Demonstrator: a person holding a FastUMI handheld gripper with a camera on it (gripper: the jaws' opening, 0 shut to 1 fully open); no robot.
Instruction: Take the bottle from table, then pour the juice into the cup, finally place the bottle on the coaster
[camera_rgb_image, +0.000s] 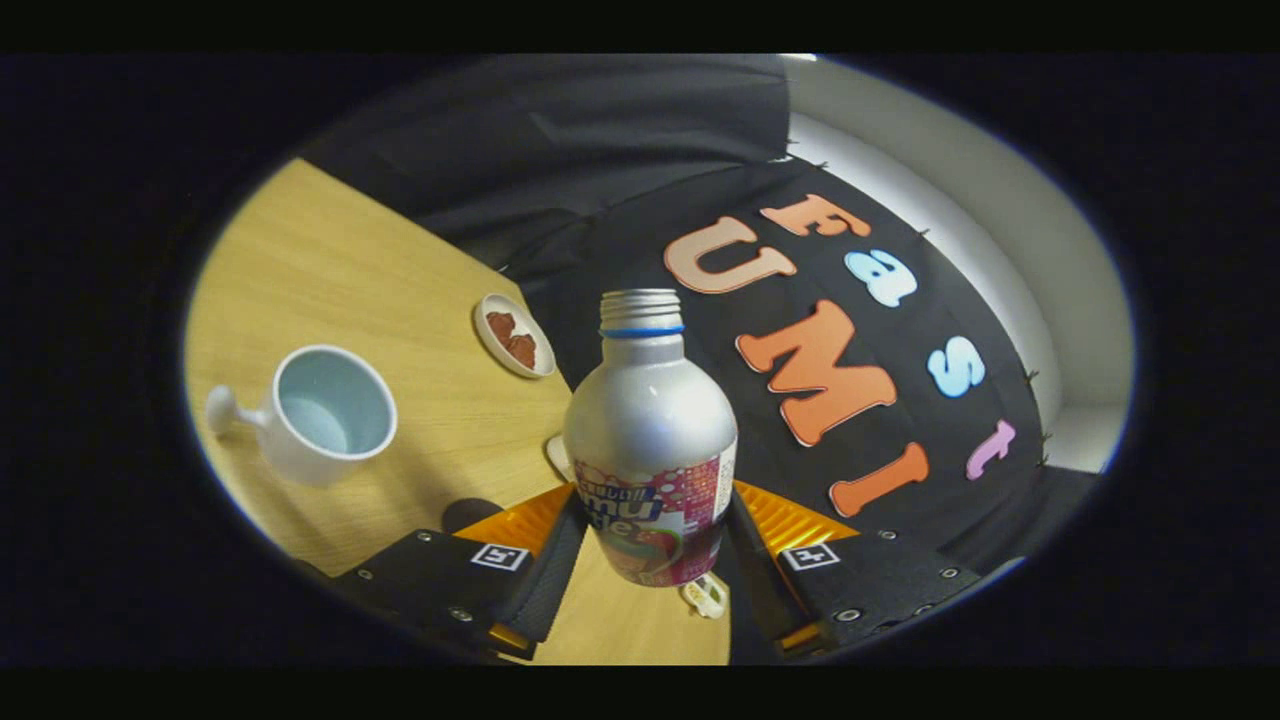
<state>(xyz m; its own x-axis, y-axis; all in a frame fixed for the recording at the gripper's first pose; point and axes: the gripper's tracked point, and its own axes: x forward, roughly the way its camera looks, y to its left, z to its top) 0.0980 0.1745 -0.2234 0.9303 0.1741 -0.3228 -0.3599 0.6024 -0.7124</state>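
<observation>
Gripper view, hand-held gripper (650, 545) clamping uncapped bottle (650, 440), cup (325, 412) empty

Light wooden table (330, 260); black cloth wall (620, 140) behind; pale wall (960, 170) beyond

Bare table (400, 290) between cup (325, 412), coaster (514, 334)

Lighting is dim and warm, with soft highlights on the silver shoulder of the bottle (650, 420) and a pale sheen on the wooden table (340, 270). The cup (325, 412) casts a soft shadow toward the fingers. Fisheye distortion bends the scene, and sharpness falls off toward the periphery.
</observation>
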